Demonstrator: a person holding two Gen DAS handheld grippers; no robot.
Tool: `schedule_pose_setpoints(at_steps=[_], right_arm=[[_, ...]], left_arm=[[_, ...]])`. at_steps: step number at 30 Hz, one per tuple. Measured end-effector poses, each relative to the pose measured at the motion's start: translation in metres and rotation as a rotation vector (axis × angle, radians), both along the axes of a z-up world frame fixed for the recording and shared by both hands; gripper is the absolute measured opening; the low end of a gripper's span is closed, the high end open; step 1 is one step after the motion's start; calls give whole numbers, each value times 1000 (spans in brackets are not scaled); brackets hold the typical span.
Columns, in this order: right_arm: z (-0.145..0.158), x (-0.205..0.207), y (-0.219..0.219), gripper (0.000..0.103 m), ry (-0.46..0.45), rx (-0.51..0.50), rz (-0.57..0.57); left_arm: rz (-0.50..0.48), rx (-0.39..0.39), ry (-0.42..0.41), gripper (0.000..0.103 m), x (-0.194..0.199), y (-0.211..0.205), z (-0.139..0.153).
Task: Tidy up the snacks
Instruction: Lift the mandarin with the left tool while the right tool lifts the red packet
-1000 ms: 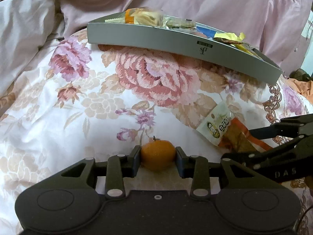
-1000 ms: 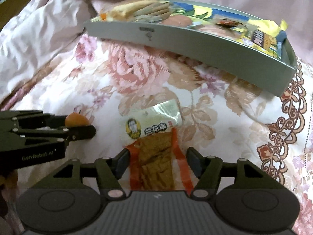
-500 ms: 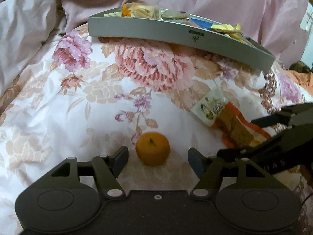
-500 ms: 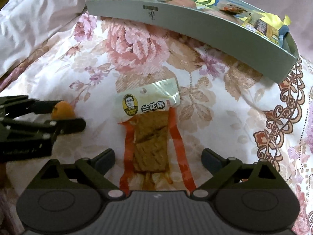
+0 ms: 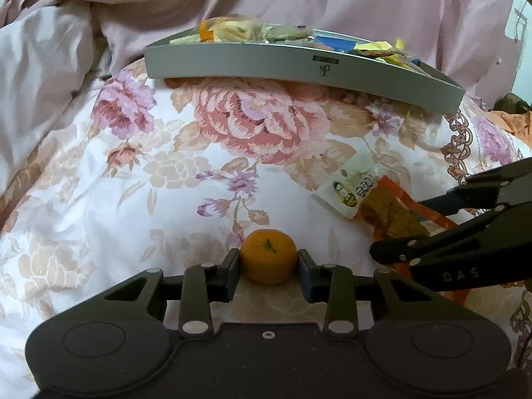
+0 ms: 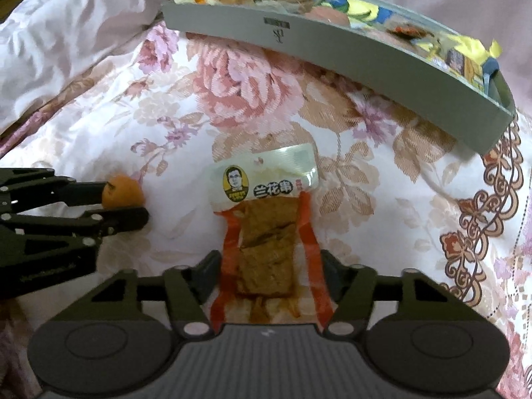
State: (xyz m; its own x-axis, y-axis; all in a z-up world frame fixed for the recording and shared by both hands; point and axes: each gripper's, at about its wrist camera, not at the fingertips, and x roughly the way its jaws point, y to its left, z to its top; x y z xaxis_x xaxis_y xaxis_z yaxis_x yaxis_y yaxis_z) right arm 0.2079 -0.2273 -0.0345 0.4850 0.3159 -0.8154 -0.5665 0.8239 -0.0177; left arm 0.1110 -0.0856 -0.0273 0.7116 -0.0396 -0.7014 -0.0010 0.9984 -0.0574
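My left gripper (image 5: 268,262) is shut on a small orange mandarin (image 5: 268,255) that rests on the floral bedspread; it also shows in the right wrist view (image 6: 122,193). My right gripper (image 6: 270,272) is shut on the lower end of a tofu snack packet (image 6: 267,229) with orange edges and a white label. The packet lies flat on the bedspread and also shows in the left wrist view (image 5: 372,199). A grey tray (image 5: 299,66) holding several wrapped snacks sits at the far side, seen too in the right wrist view (image 6: 349,43).
The floral bedspread (image 5: 133,183) covers the whole working surface. A rumpled pink duvet (image 5: 60,50) rises at the left and behind the tray. An orange cloth (image 5: 513,124) lies at the far right edge.
Half a second ago both grippers were open around their items. Now the left jaws have closed on the mandarin and the right jaws have closed on the snack packet.
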Motion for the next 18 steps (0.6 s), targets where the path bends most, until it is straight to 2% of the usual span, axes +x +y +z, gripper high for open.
schedule_pose_setpoints(at_steps=[3, 4, 6, 9, 13, 18], right_arm=[[1, -4, 4, 60, -41, -12, 23], [2, -6, 6, 53, -56, -15, 35], [3, -9, 10, 48, -89, -26, 50], [1, -11, 14, 48, -111, -54, 63], [2, -9, 12, 48, -106, -30, 51], [4, -12, 13, 47, -153, -51, 59]], left_arm=[[-6, 4, -13, 38, 1, -2, 0], [-7, 5, -14, 38, 1, -2, 0], [-6, 4, -15, 38, 0, -2, 0], [-3, 0, -16, 38, 1, -2, 0], [3, -2, -21, 38, 1, -1, 0], [16, -6, -37, 38, 0, 1, 1]])
